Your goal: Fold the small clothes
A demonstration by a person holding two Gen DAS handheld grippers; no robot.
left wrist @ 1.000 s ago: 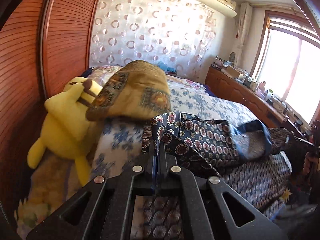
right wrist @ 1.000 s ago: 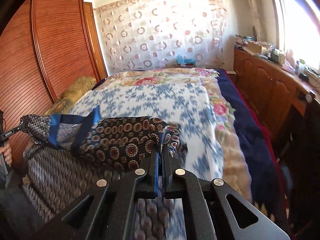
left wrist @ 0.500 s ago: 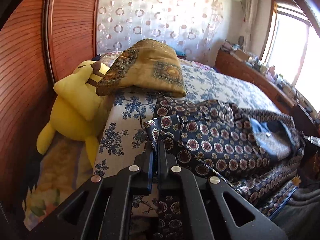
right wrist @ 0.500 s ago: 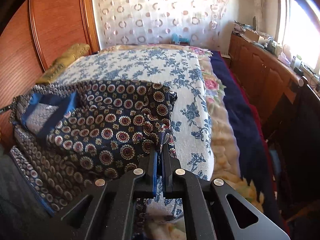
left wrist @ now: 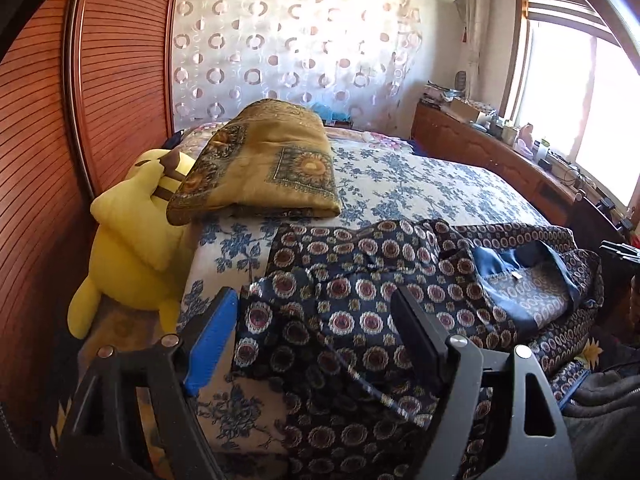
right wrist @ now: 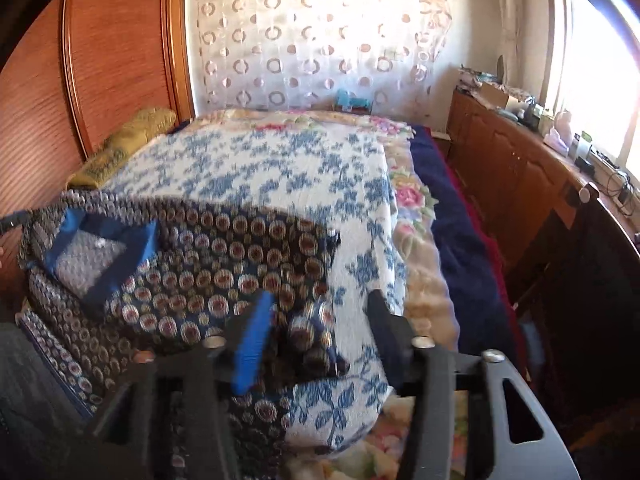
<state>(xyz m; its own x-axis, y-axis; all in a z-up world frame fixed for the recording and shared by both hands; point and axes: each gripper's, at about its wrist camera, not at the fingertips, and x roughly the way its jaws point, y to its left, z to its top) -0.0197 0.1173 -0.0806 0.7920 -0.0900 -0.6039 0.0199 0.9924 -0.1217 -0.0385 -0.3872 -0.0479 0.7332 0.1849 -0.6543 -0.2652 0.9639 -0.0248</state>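
A dark blue garment with round medallion print (left wrist: 360, 304) lies folded over at the near edge of the bed, its blue collar lining and label (left wrist: 516, 276) showing at the right. My left gripper (left wrist: 316, 296) is open just above its left corner, holding nothing. In the right wrist view the same garment (right wrist: 192, 276) lies at the left, and my right gripper (right wrist: 320, 304) is open over its bunched right corner (right wrist: 312, 336), which lies loose between the fingers. The garment's lower part hangs over the bed edge.
The bed (left wrist: 420, 184) has a blue floral cover. A folded gold blanket (left wrist: 272, 164) and a yellow plush toy (left wrist: 132, 248) sit at its left by the wooden wardrobe (left wrist: 60, 120). A wooden cabinet (right wrist: 516, 168) with clutter runs under the window at right.
Both grippers held the garment's corners, lowered them onto the bed, and have now opened and let go. The garment rests folded on the bed edge.
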